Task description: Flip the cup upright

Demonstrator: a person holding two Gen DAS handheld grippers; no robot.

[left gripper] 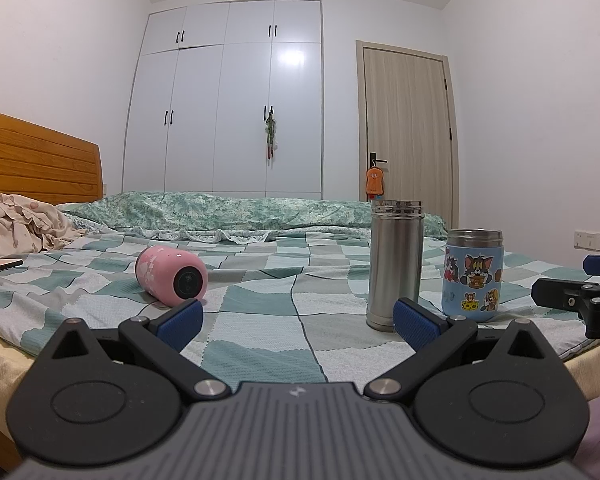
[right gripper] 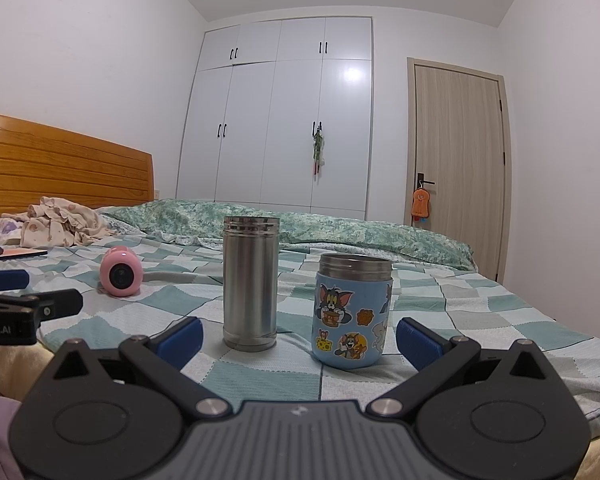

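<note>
A pink cup [left gripper: 171, 277] lies on its side on the checked bedspread, its dark round base facing me; it also shows in the right wrist view [right gripper: 121, 273] at the left. A tall steel cup [left gripper: 395, 264] [right gripper: 251, 284] and a short blue cartoon cup [left gripper: 473, 276] [right gripper: 352, 312] stand upright. My left gripper [left gripper: 298, 322] is open and empty, just in front of the pink cup, a little to its right. My right gripper [right gripper: 299, 338] is open and empty, close in front of the two upright cups.
A wooden headboard [left gripper: 36, 160] and a heap of clothes [left gripper: 24, 224] are at the left. A green quilt [left gripper: 236, 212] lies across the far side. The bed's front edge [left gripper: 4, 344] is near me. The right gripper's fingers [left gripper: 572, 296] show at the right.
</note>
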